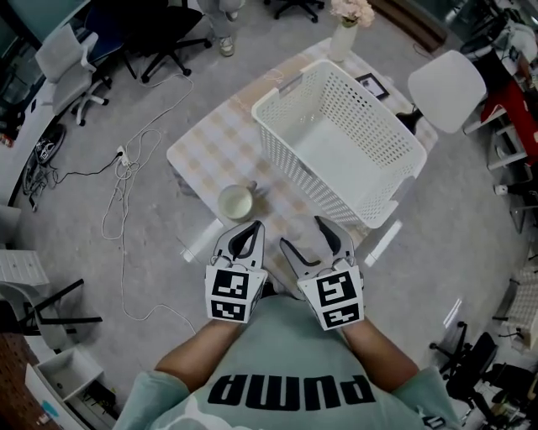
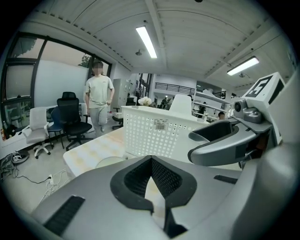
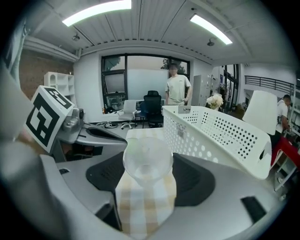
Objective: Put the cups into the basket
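A white perforated basket (image 1: 290,164) stands empty on the checked tablecloth (image 1: 210,138). It also shows in both gripper views, basket (image 2: 154,133) and basket (image 3: 220,136). A cream cup (image 1: 236,202) stands upright left of the basket, just beyond my left gripper (image 1: 252,227). That gripper is shut with nothing in it, and the cup's rim (image 2: 108,162) peeks out left of its jaws. A clear glass cup (image 3: 147,159) stands on the cloth between the wide-set jaws of my right gripper (image 3: 147,165), and both pads touch its sides. In the head view the right gripper (image 1: 304,233) sits at the table's near edge.
A vase of flowers (image 1: 346,25) and a small picture frame (image 1: 370,84) stand at the table's far end. A white chair (image 1: 445,88) is behind the basket. Cables (image 1: 126,168) lie on the floor at left. A person (image 3: 178,89) stands among office chairs.
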`<state>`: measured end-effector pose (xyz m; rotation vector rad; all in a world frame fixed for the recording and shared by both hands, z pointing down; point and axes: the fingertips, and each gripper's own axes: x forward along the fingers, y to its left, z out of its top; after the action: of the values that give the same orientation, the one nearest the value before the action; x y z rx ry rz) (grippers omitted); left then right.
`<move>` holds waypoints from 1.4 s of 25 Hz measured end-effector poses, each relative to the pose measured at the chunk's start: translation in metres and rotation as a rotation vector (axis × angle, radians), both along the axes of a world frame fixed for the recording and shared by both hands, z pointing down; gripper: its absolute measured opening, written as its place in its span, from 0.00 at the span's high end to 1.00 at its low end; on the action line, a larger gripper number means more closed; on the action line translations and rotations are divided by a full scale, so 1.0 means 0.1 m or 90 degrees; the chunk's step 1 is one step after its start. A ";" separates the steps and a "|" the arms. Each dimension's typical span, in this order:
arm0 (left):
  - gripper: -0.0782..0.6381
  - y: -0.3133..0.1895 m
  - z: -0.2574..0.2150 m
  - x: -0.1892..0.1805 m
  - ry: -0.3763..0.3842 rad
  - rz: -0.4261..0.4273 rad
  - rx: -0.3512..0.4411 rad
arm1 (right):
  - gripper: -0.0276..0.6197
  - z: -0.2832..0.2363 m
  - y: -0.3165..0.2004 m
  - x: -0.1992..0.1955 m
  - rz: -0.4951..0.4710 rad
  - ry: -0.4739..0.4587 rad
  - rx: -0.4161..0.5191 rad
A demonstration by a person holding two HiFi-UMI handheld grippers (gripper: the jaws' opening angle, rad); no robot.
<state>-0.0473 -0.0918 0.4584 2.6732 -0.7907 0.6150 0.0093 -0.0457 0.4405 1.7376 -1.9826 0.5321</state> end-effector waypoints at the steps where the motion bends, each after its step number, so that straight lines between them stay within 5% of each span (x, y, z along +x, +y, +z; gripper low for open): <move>1: 0.88 0.00 -0.03 0.02 0.002 0.010 -0.002 | 0.45 -0.06 0.00 0.00 0.003 0.002 0.003; 6: 0.88 -0.08 -0.21 0.36 0.031 0.039 -0.004 | 0.45 -0.23 -0.11 0.31 0.005 0.019 0.014; 12: 0.88 -0.13 -0.56 0.11 0.065 0.021 0.008 | 0.45 -0.71 -0.12 0.12 -0.002 0.022 0.060; 17: 0.88 -0.21 -0.78 0.24 0.072 0.006 0.036 | 0.45 -0.98 -0.27 0.30 -0.032 0.023 0.084; 35: 0.88 -0.39 -0.77 0.68 0.030 -0.094 0.039 | 0.45 -1.11 -1.03 1.25 -0.101 0.025 0.105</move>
<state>0.0209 -0.1309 0.3816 2.6434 -0.9974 0.4983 0.1346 -0.1486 0.3293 1.6518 -2.1663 0.2866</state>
